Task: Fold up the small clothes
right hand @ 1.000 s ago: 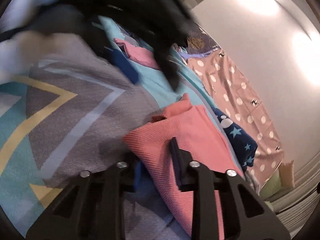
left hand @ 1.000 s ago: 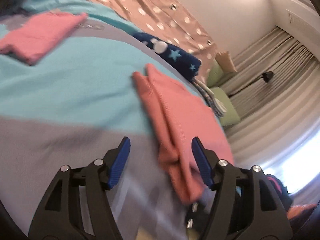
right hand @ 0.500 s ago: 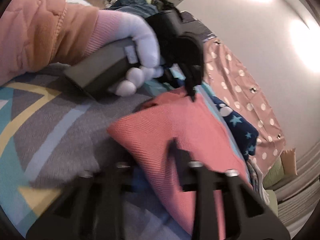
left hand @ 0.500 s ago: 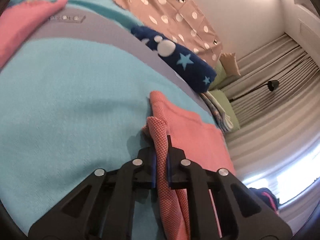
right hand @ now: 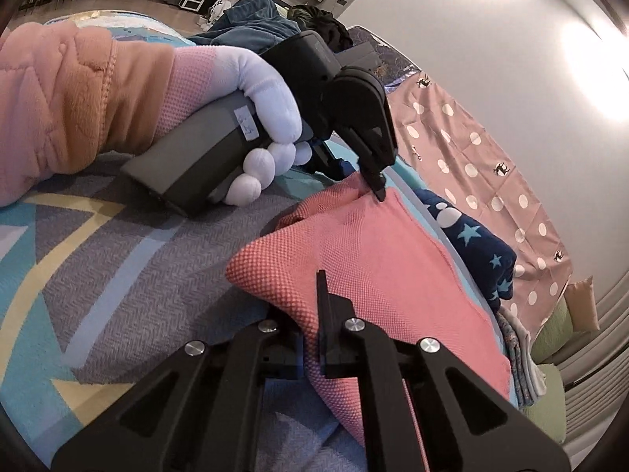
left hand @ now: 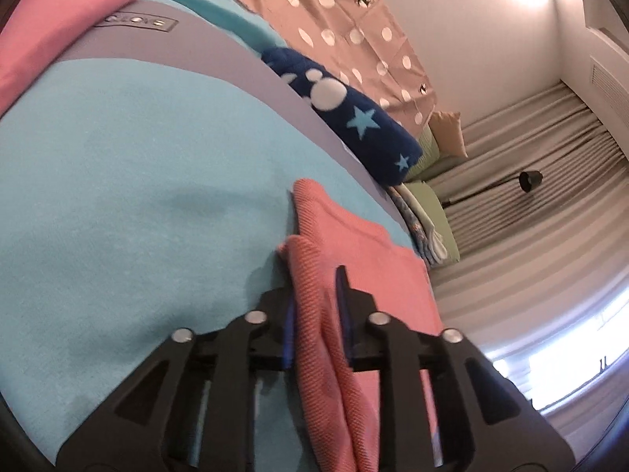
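Observation:
A coral-pink knit garment lies partly folded on a teal, grey and yellow patterned blanket. My left gripper is shut on a bunched fold at the garment's far corner; it also shows in the right wrist view, held by a white-gloved hand. My right gripper is shut on the garment's near corner, the cloth pinched between the jaws. The garment stretches between both grippers.
A second pink garment lies folded at the far left. A navy star-print cloth and a dotted pink sheet lie beyond. Green cushions, grey curtains and a black lamp stand at the right. The person's pink sleeve crosses the left.
My left gripper, open a second ago, has moved onto the garment's far corner and shut on it. My right gripper has stayed shut on the near corner.

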A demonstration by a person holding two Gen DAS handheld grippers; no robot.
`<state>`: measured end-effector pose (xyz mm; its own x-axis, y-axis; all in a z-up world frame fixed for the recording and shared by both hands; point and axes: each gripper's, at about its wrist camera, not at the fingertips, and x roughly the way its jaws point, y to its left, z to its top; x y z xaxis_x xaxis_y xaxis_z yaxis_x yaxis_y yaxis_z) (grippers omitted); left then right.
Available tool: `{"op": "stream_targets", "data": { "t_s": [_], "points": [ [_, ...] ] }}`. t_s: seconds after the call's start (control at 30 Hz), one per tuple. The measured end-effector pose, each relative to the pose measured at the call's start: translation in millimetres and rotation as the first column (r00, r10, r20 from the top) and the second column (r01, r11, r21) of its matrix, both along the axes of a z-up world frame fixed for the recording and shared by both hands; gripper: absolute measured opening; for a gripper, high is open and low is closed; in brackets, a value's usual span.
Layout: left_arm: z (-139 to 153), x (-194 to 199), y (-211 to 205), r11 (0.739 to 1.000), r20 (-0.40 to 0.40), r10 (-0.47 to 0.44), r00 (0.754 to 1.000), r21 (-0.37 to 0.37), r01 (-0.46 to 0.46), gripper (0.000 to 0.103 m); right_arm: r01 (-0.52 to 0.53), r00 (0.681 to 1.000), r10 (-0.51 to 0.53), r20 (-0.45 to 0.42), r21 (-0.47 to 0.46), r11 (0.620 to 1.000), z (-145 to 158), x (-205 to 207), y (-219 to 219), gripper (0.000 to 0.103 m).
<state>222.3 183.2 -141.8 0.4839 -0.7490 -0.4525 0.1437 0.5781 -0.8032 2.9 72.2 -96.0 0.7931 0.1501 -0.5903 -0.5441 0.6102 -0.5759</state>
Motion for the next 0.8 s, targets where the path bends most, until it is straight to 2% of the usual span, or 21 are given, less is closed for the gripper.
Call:
{"op": "stream_targets", "data": {
  "t_s": [0.03,0.07,0.1,0.17,0.23,0.27,0.33,0.37,0.4,0.6,0.8],
  "points": [
    [1.9,1.0,-2.9,1.000,-0.001,-0.009,1.000,0.011,0.009,0.028,0.002,1.000,-0.002,-0.006,-0.008,1.000,-1.4,0.3,0.7,0.007],
    [4.7,2.7,-8.1,0.999,0.001,-0.019,1.000,0.033,0.019,0.032,0.006,1.000,-0.006,-0.009,-0.025,1.000,-3.9,0.8,2.3,0.019],
    [7.2,4.0,-13.8,0.998,0.007,-0.031,1.000,0.058,0.030,0.034,0.018,1.000,-0.018,0.002,-0.041,0.999,-6.0,2.0,3.2,0.026],
    [9.2,5.4,-21.9,0.994,0.017,-0.044,0.999,0.099,0.042,0.035,0.027,1.000,-0.027,-0.001,-0.047,0.999,-6.9,3.3,4.6,0.027],
    [9.1,5.4,-22.8,0.994,0.024,-0.045,0.999,0.104,0.042,0.035,0.034,0.999,-0.035,-0.018,-0.035,0.999,-7.0,5.6,3.5,0.027],
    [8.3,5.2,-21.8,0.995,0.029,-0.041,0.999,0.094,0.038,0.032,0.037,0.999,-0.037,-0.030,-0.026,0.999,-6.8,6.8,3.0,0.026],
    [6.2,3.9,-17.4,0.996,0.031,-0.030,0.999,0.083,0.028,0.025,0.043,0.997,-0.044,-0.058,-0.005,0.999,-5.7,10.7,1.4,0.017],
    [3.8,4.0,-15.0,0.997,0.021,-0.018,1.000,0.082,0.016,0.014,0.049,0.997,-0.049,-0.061,-0.001,0.999,-5.1,12.3,0.0,0.008],
    [1.4,4.3,-12.7,0.997,0.006,-0.008,1.000,0.073,0.007,0.011,0.054,0.997,-0.054,-0.062,0.010,0.998,-3.4,12.2,-1.4,0.006],
    [21.4,-1.8,-16.6,0.994,0.033,0.023,0.999,0.106,-0.027,0.009,0.089,0.994,-0.078,-0.078,0.151,0.985,19.5,16.7,-19.4,0.005],
    [53.7,-5.2,-23.5,0.989,0.066,0.019,0.998,0.142,-0.028,0.009,0.147,0.985,-0.115,-0.127,0.279,0.949,38.5,17.1,-38.2,0.005]
  ]
}}
